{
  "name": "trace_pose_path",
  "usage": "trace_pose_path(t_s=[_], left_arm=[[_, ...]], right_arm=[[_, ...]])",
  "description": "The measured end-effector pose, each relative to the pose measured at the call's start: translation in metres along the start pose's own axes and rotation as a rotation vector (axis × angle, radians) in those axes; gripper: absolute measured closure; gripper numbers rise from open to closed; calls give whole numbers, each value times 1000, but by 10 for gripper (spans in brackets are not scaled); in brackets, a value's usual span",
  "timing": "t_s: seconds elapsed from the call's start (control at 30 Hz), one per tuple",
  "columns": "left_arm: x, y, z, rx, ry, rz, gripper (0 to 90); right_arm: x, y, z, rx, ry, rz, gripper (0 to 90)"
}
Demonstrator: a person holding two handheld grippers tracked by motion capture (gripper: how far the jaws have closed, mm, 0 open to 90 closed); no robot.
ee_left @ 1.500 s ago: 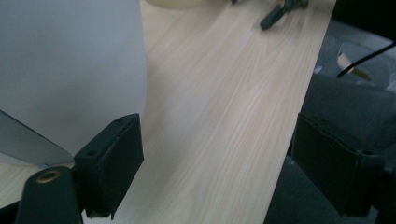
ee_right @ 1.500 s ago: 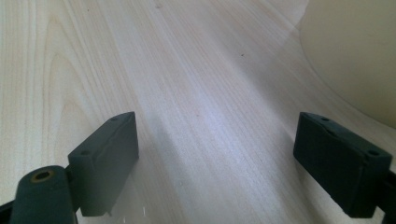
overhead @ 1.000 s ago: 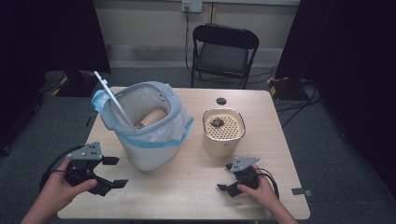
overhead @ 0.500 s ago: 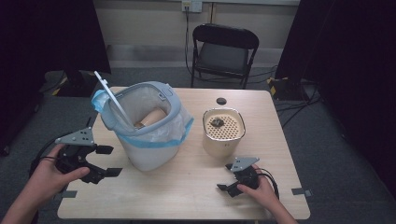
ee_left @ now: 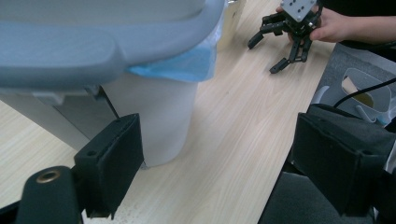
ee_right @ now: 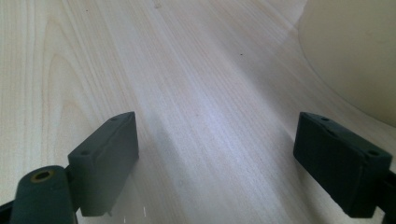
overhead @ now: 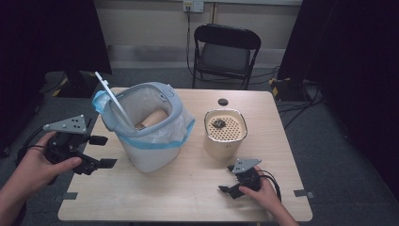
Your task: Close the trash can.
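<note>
Left hand-held gripper (overhead: 96, 151): your black frame, grey three-cornered plate dotted with holes, black cable.
Right hand-held gripper (overhead: 229, 178): same black build, grey plate, looped black cable.
Jaws: flat black pads, brass pivot.

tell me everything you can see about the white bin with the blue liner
The white bin stands upright left of centre on the wooden table. It looks like plastic, tapering toward its base, with a grey-blue rim ring clamping a blue-edged clear liner bag that hangs over the outside. Its thin lid is propped open at the back left. A tan, tube-like object lies inside. The open left gripper is beside it, not touching.
</note>
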State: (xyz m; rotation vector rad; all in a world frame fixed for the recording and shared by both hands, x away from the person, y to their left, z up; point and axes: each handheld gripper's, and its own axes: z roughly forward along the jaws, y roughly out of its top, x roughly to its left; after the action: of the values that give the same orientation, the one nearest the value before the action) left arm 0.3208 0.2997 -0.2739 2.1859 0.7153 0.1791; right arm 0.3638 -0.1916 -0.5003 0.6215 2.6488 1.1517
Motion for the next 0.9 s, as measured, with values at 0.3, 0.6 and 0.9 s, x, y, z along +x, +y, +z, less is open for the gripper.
trace_pose_path(t_s=[0.3,0.6,0.9], left_arm=[[-1,24,-13,8,27,34,160],[-3,46,-13,3,30,53,160],[-1,57,-7,-18,31,56,161]], right_arm=[[0,0,0,0,0,1,135],[0,0,0,2,1,0,135],[0,0,0,2,1,1,135]])
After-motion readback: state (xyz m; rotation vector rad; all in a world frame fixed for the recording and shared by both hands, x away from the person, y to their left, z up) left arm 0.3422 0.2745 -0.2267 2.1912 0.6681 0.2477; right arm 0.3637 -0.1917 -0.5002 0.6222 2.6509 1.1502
